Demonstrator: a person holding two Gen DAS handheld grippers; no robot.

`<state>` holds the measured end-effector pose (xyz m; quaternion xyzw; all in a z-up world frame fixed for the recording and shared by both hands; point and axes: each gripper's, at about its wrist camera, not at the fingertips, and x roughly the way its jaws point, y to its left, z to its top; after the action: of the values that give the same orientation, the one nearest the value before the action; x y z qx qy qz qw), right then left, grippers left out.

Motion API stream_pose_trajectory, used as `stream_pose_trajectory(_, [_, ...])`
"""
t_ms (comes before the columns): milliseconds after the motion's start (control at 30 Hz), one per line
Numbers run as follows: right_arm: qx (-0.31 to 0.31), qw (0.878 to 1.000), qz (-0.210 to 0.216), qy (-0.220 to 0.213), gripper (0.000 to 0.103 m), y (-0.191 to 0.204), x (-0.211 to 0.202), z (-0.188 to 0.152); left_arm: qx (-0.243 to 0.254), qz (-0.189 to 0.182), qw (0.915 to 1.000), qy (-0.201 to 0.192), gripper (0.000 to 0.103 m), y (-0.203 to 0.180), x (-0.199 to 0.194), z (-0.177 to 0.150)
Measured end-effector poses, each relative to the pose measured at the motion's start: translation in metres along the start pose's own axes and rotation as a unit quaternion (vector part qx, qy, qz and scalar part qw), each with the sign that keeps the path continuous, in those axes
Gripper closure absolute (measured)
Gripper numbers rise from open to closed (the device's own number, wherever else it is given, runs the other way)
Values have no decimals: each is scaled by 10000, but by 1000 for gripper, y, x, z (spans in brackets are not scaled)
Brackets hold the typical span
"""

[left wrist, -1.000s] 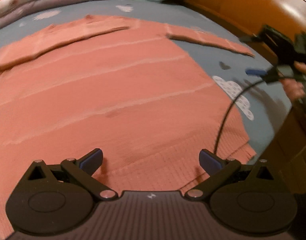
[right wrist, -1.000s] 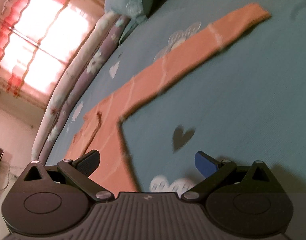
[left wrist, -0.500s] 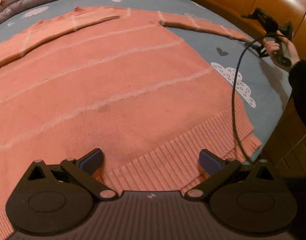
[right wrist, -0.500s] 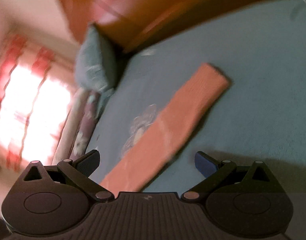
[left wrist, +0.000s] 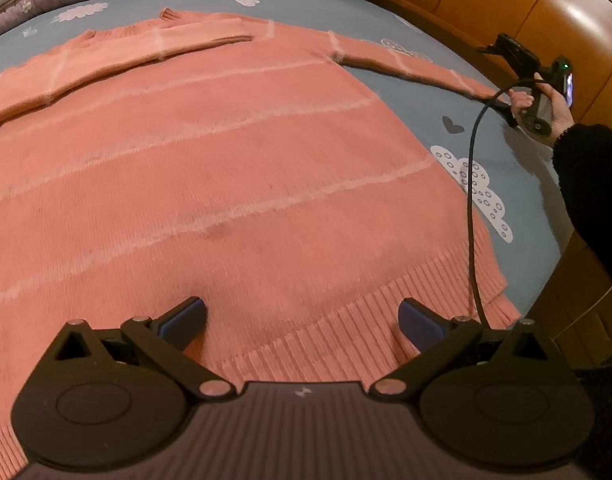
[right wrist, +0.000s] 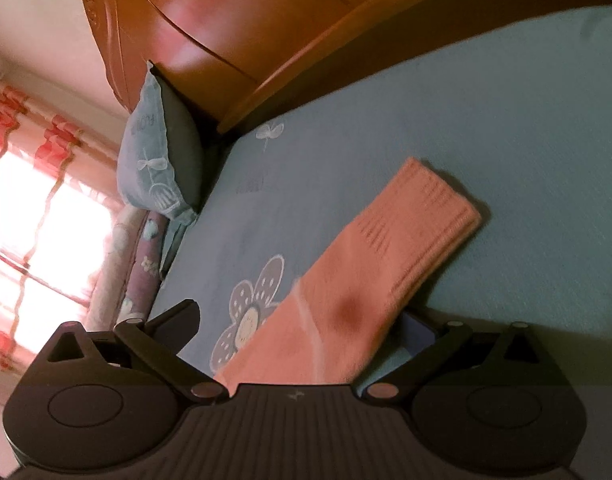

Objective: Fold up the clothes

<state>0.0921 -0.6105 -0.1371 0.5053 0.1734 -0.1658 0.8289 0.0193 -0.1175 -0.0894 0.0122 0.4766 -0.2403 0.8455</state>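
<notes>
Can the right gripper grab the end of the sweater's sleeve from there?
Probably yes. The right gripper is open, the sleeve already lies between its fingers, and nothing blocks it.

Sweater (left wrist: 226, 168) lies on bed (left wrist: 506, 152), pillow (right wrist: 158, 160) seemingly behind.

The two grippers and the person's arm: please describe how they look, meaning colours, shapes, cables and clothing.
Each gripper, left and right, has a ribbed black body, two round black discs, silver pivot pins, angular black linkages and dark blue finger pads. A black cable curves away. The person wears a fuzzy black sleeve.
</notes>
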Motion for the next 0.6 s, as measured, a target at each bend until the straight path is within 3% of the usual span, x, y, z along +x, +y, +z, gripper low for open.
stream_pose_trajectory(100, [-122, 9998, -20, -124, 0, 1, 2, -1, 10, -30, 10000, -1, 1, 2, -1, 0])
stream_pose_trajectory(167, [-282, 9994, -139, -150, 7, 3, 3, -3, -15, -62, 10000, -11, 1, 4, -1, 0])
stream_pose_trajectory(267, [-546, 9975, -428, -141, 37, 2, 4, -3, -45, -107, 9999, -24, 1, 6, -2, 0])
stream_pose_trajectory(367, [-899, 9926, -816, -30, 74, 1, 6, 0, -44, -131, 9999, -37, 1, 7, -3, 0])
stream_pose_trajectory(400, [-1051, 9897, -975, 17, 92, 2, 7, 1, -48, -138, 9999, -44, 1, 7, -3, 0])
stream_pose_trajectory(600, [-1379, 9830, -1201, 165, 94, 19, 5, -1, -154, -173, 9997, -100, 1, 9, -6, 0])
